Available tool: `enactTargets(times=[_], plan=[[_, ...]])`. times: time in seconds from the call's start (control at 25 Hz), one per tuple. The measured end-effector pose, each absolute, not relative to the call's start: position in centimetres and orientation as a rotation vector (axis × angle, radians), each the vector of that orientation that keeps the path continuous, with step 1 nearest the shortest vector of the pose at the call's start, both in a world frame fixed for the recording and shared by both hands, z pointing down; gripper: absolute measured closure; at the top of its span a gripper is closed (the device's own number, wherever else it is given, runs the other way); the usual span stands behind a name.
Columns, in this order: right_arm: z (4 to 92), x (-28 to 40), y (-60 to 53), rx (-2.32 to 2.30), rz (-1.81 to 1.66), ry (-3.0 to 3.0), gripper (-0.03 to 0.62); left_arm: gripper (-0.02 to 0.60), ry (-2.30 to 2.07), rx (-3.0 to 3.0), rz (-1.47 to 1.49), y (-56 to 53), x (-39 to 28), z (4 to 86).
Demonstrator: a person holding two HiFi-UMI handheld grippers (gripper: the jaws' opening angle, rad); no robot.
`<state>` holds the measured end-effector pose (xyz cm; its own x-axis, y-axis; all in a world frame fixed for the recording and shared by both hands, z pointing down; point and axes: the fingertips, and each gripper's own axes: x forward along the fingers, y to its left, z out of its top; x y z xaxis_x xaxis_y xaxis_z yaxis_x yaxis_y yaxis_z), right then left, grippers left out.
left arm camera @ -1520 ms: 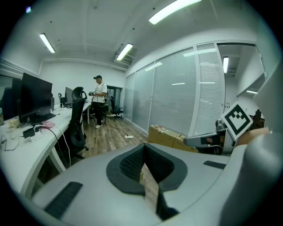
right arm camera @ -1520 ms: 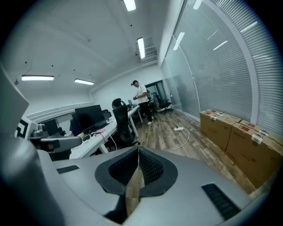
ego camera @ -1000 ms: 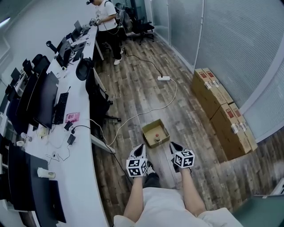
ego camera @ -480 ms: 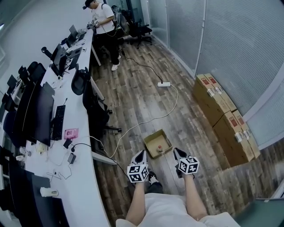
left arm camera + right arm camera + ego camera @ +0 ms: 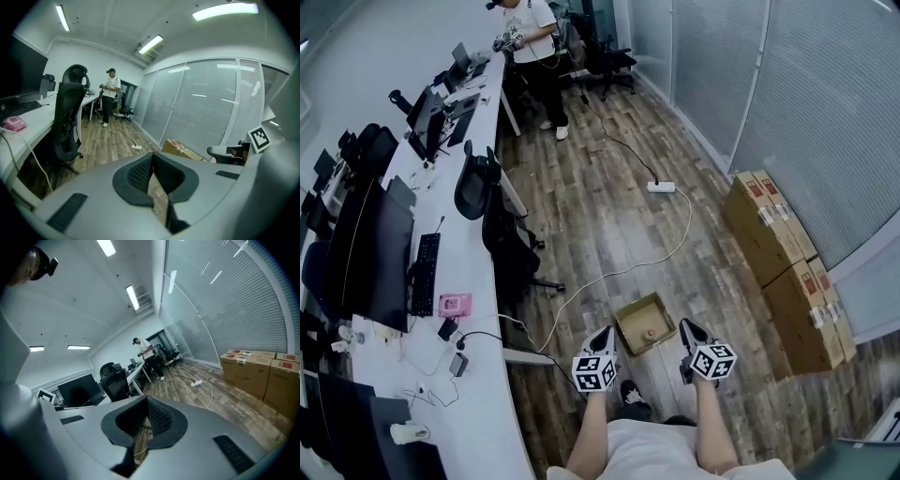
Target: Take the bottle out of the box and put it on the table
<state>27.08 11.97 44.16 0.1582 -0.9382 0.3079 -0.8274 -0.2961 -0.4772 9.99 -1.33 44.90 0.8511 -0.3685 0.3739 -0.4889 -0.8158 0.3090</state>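
Observation:
A small open cardboard box sits on the wooden floor just ahead of me. Inside it stands a small bottle with a red cap. My left gripper hovers at the box's near left corner, jaws together and empty. My right gripper is just right of the box, also shut and empty. The gripper views show only closed jaws, left gripper and right gripper, with the room beyond; box and bottle are hidden there. The long white table runs along my left.
A black office chair stands by the table, which carries monitors, a keyboard and a pink item. A white cable runs across the floor to a power strip. Stacked cardboard cartons line the right wall. A person stands far off.
I have walked forward: the box with the bottle is now much closer, and both shut grippers have come up to flank its near side.

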Motion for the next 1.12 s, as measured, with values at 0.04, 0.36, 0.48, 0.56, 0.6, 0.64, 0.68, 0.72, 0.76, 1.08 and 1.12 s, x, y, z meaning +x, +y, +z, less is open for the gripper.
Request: enactTargets(times=[0.04,0.36,0.48,0.56,0.6,0.64,0.68,0.72,0.76,1.08,1.12], plan=[[44.4,27.5,11.3,-2.231,-0.836,1.716,0.554,0.566,-0.628,2.624,0.425,-2.2,10.3,45.2],[47.4,29.0,6.0,-2.259,-0.918,1.801,0.554,0.566,-0.604,2.591,0.480,-7.1,12.2,47.3],[48.1,30.4,4.6,-2.295,-0.963,1.823,0.554,0.568,-0.593,2.552,0.498,-7.9,13.3,48.7],[48.9,31.4,3.1,-2.293,-0.979,1.796,0.554,0.568,-0.598,2.523,0.503,-8.6,13.3,49.3],[49.3,31.5,1.9,-2.273,-0.987,1.793,0.554,0.568,-0.616,2.513,0.506,-9.3,12.9,49.4],[49.6,31.7,1.0,-2.258,-0.998,1.801,0.554,0.568,-0.634,2.506,0.504,-10.0,12.8,49.4],[49.8,31.9,0.4,-2.254,-1.010,1.818,0.554,0.568,-0.642,2.497,0.494,-10.3,13.0,49.4],[50.1,32.2,0.1,-2.261,-1.021,1.836,0.554,0.568,-0.640,2.486,0.478,-10.4,13.4,49.7],[50.6,32.5,0.0,-2.272,-1.032,1.852,0.553,0.568,-0.635,2.475,0.463,-10.3,14.0,50.1],[58.9,35.9,-1.7,-2.335,-1.142,1.886,0.553,0.568,-0.667,2.411,0.496,-10.2,17.3,56.2],[60.0,36.0,-1.8,-2.342,-1.159,1.886,0.553,0.568,-0.679,2.405,0.503,-10.4,17.4,56.9]])
